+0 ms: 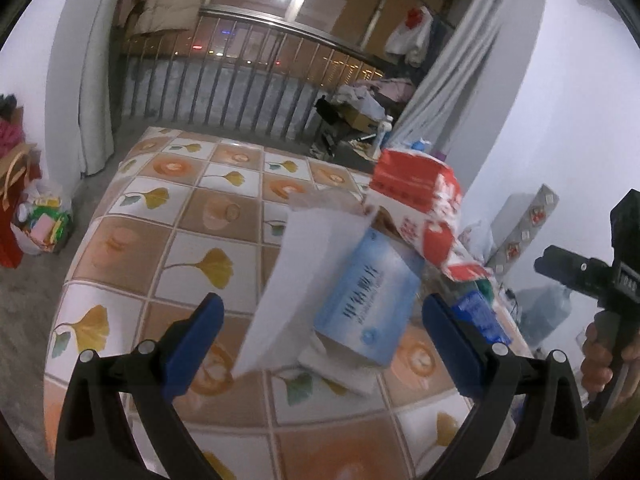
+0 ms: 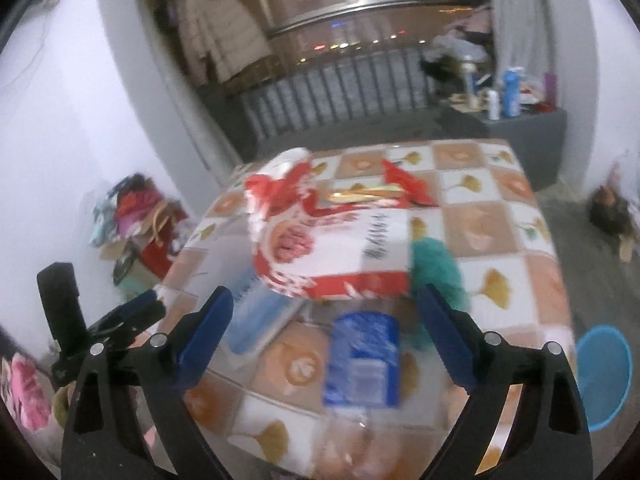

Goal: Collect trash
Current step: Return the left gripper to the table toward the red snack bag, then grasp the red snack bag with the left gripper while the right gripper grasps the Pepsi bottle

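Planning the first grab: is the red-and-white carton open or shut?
Open: the red-and-white carton shows a lifted flap and bare brown cardboard inside at its end.

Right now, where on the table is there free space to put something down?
The table's left half, from the left gripper toward the railing, is bare cloth. The right side is crowded: the light blue box, red and white package and blue packet lie close together.

i see a table (image 1: 132, 240) under a tiled leaf-pattern cloth, a dark railing (image 1: 248, 80) behind it with night lights beyond, and grey curtains (image 1: 96, 92) at both sides. a pale coat (image 2: 224, 36) hangs by the window. a blue basket (image 2: 606, 376) sits on the floor.
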Demonstrator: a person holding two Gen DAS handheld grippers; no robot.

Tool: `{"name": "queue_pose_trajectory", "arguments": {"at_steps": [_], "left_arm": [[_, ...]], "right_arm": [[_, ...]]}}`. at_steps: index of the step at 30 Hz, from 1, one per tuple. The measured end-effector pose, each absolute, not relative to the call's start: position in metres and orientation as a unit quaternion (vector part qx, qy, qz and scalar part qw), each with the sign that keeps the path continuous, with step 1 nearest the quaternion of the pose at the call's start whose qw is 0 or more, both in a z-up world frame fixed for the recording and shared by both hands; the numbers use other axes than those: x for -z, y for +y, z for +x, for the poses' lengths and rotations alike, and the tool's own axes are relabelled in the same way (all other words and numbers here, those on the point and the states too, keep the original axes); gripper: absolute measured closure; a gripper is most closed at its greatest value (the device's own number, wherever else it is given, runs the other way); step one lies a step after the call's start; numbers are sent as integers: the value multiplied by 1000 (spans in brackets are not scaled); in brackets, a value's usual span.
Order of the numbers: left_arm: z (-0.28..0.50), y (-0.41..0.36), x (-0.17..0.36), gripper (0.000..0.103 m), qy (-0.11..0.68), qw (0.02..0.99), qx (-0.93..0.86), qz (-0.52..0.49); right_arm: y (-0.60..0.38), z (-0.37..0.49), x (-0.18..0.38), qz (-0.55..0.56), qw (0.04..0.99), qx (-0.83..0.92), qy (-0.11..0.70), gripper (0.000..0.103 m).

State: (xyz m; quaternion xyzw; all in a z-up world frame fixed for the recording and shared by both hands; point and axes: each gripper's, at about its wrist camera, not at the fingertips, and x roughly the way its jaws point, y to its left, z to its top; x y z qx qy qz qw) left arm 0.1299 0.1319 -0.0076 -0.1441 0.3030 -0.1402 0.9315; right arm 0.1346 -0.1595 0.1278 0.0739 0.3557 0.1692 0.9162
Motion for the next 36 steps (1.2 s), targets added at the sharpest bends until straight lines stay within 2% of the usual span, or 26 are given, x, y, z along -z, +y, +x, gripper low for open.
{"name": "queue_pose_trajectory", "arguments": {"at_steps": [8, 13, 20, 25, 30, 36], "left_arm": [[141, 142, 13, 25, 297, 930, 144, -160], [120, 143, 8, 25, 259, 921, 215, -193], [104, 113, -1, 25, 256, 915, 264, -165], [120, 98, -16, 25, 248, 913, 275, -172], [145, 73, -25, 26, 254, 914, 276, -154], [176, 44, -21, 33, 294, 908, 263, -143]], "right_arm": [[-107, 169, -124, 36, 909, -196, 365, 20], [-93, 186, -124, 22, 905, -203, 372, 27], [-102, 179, -133, 37, 908, -208, 362, 27], [-134, 148, -136, 53, 917, -179, 353, 26], [-177, 115, -109, 104, 896, -147, 405, 25], [-209, 105, -67, 201, 843, -145, 477, 25]]}}
